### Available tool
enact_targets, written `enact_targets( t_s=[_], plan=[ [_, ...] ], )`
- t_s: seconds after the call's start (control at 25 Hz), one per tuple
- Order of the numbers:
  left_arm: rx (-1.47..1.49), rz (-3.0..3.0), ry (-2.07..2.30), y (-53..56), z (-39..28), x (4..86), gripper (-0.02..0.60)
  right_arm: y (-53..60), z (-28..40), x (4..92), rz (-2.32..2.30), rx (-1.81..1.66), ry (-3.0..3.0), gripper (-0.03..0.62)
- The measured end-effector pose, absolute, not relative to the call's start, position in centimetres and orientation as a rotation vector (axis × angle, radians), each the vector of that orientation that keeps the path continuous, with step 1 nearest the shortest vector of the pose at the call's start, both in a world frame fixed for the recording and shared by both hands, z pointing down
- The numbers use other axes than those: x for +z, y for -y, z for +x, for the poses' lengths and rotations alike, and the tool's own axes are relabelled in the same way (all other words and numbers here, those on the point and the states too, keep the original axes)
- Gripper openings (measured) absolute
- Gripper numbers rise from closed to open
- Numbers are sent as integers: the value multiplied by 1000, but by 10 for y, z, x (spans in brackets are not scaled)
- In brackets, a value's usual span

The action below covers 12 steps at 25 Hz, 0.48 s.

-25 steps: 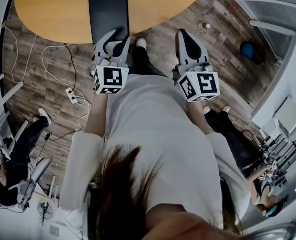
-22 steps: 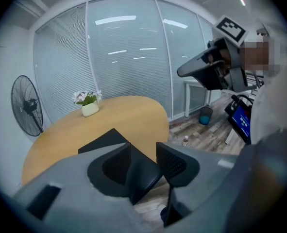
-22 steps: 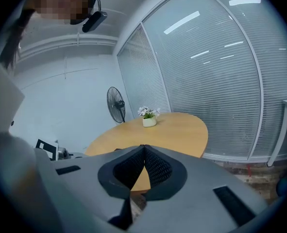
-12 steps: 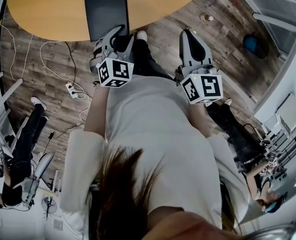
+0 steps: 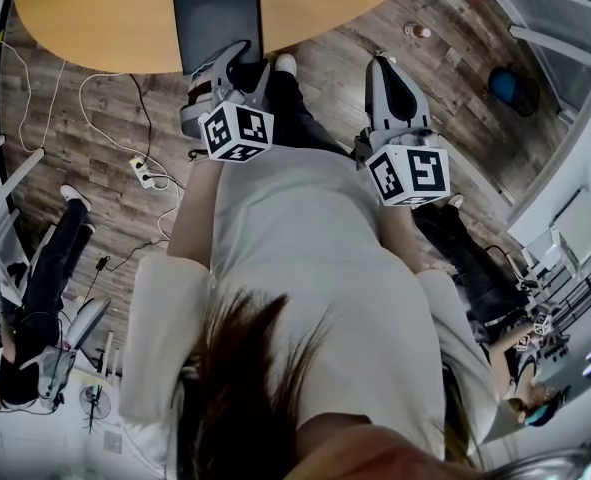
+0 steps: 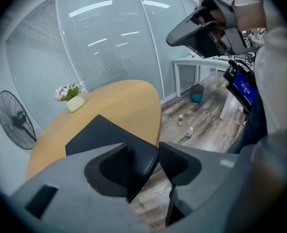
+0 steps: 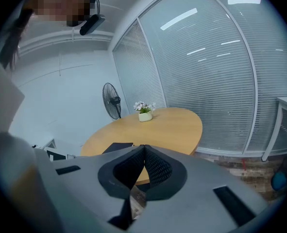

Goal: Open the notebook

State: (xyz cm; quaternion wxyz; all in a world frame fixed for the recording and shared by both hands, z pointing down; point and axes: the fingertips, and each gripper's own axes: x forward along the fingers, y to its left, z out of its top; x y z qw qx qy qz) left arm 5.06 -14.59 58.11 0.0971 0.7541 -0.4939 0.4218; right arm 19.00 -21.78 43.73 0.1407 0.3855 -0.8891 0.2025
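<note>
The black notebook [image 5: 216,10] lies shut on the round wooden table [image 5: 95,18], its near end at the table's edge. My left gripper [image 5: 240,63] sits at that near end, pointing steeply down. In the left gripper view its jaws have just been opening, and the notebook's [image 6: 104,135] near corner lies between them. The left gripper [image 6: 144,149] is open: a gap shows beside the right pad. My right gripper [image 5: 383,63] hangs over the floor right of the notebook. The right gripper [image 7: 143,153] is shut, pads together on nothing; the notebook [image 7: 116,147] shows beyond them.
A small flower pot [image 6: 74,101] stands at the table's far side, with a floor fan [image 6: 14,123] behind it. Cables and a power strip [image 5: 143,175] lie on the wood floor at left, where another person [image 5: 35,298] sits. Small bottles [image 6: 182,120] stand on the floor.
My left gripper has rolled and shifted toward the notebook's near end, its jaws spread wider. The right gripper has stayed almost where it was.
</note>
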Motion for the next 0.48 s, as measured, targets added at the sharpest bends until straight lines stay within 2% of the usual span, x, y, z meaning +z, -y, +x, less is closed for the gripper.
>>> enact_targets(
  t_s=[0.48],
  plan=[
    [1211,2225,1505,146,48,566,221,216,184,434,1085,574,2586,3]
  ],
)
